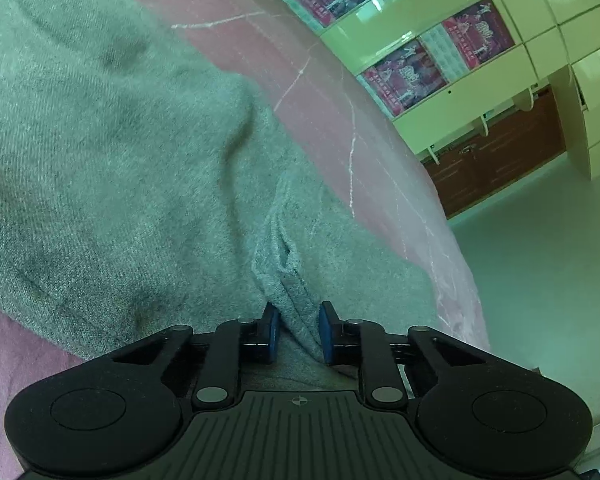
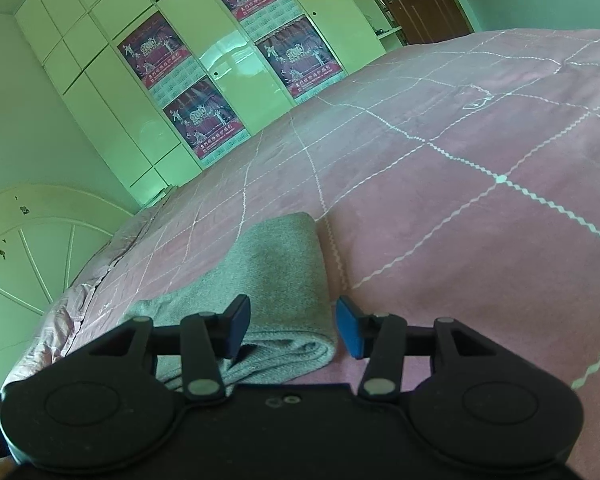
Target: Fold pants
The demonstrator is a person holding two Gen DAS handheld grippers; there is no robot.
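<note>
The pants [image 2: 276, 280] lie folded into a thick grey bundle on the near left part of the pink bed [image 2: 460, 200]. The left gripper [image 1: 299, 330] has its jaws nearly closed around a ridge of cloth, while the right gripper [image 2: 292, 326] hangs with jaws wide apart over the bundle's near right corner, holding nothing. To finish neatly I'd press the layers flat and square the edges; nothing lies nearby on the bed, and the wardrobe [image 2: 140, 92] with posters [image 2: 296, 60] stands well off.

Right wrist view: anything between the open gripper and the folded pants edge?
Nothing visible. The right gripper is open, its jaws straddling the folded edge of the grey pants on the pink bedspread. The left gripper already has grey fabric between its pads.
</note>
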